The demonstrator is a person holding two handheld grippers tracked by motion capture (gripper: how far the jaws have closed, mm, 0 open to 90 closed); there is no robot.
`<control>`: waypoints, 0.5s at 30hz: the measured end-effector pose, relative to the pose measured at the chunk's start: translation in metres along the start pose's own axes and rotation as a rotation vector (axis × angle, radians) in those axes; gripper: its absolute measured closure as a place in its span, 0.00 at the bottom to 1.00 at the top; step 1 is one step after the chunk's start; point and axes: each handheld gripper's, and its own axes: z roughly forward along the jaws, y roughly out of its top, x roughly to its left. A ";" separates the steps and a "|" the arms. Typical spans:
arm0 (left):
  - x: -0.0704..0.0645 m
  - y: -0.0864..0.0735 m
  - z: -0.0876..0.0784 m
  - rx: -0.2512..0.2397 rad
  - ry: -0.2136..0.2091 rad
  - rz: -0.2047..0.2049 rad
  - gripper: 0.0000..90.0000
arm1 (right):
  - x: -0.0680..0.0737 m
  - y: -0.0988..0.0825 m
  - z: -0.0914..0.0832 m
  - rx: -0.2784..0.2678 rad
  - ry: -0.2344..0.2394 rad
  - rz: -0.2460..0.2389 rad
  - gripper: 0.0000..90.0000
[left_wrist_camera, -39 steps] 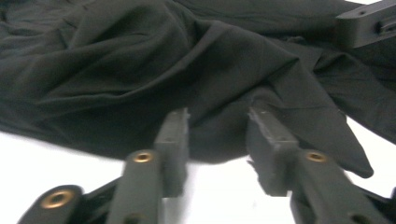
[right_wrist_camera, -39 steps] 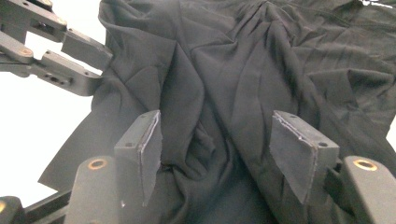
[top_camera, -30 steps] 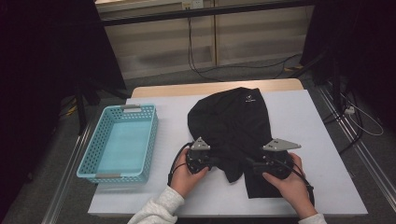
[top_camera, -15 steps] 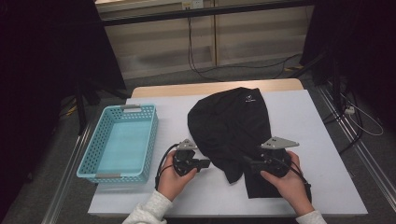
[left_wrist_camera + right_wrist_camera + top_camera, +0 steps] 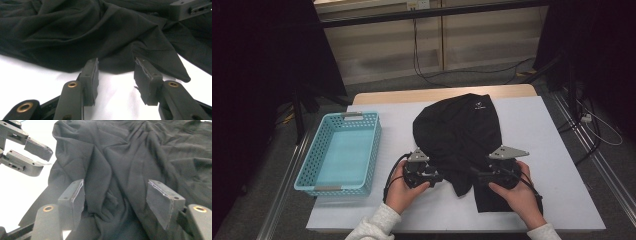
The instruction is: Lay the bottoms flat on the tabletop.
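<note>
1. Black garment (image 5: 457, 137) lies bunched mid-desk (image 5: 557, 165); no tidy fold showing.
2. Left gripper (image 5: 116, 75): jaws just opened, spread, cloth edge beyond the tips, nothing pinched.
3. Right gripper (image 5: 122, 202): jaws spread over cloth, not gripping.
4. Basket (image 5: 312, 172) empty; folding and stowing probably left.

Left claw (image 5: 115, 75) newly open, off garment (image 5: 105, 35)

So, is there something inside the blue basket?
No, the blue basket beside the black garment shows just its bare pale floor in the high view.
</note>
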 end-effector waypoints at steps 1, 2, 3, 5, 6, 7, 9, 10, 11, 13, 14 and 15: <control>0.000 0.001 0.001 0.000 0.001 0.004 0.59 | -0.001 -0.001 -0.002 -0.002 -0.005 0.006 0.34; -0.001 0.003 0.003 -0.005 0.001 0.007 0.58 | -0.002 -0.002 -0.003 -0.002 -0.007 0.005 0.34; -0.001 0.004 0.005 -0.006 0.002 0.006 0.59 | -0.003 -0.004 -0.006 -0.002 -0.014 0.013 0.34; -0.002 0.005 0.009 -0.006 0.000 0.005 0.60 | -0.004 -0.006 -0.009 -0.007 -0.029 0.016 0.34; -0.003 0.006 0.010 -0.004 -0.005 0.007 0.61 | -0.004 -0.007 -0.010 -0.005 -0.032 0.020 0.34; -0.003 0.007 0.012 0.001 -0.008 0.006 0.62 | -0.004 -0.008 -0.012 -0.005 -0.031 0.023 0.34; -0.005 0.009 0.016 0.003 -0.005 0.011 0.63 | -0.005 -0.010 -0.014 0.000 -0.037 0.022 0.34; -0.006 0.010 0.018 0.003 -0.006 0.010 0.64 | -0.005 -0.011 -0.015 0.002 -0.037 0.023 0.34; -0.007 0.011 0.019 0.005 -0.004 0.016 0.65 | -0.005 -0.012 -0.016 0.006 -0.038 0.022 0.34; -0.009 0.010 0.024 0.024 -0.011 0.039 0.71 | -0.006 -0.014 -0.017 0.011 -0.042 0.026 0.34; -0.009 0.009 0.027 0.017 -0.015 0.045 0.73 | -0.006 -0.015 -0.018 0.012 -0.044 0.023 0.34; -0.011 0.009 0.028 0.008 -0.002 0.046 0.75 | -0.006 -0.016 -0.019 0.014 -0.046 0.024 0.34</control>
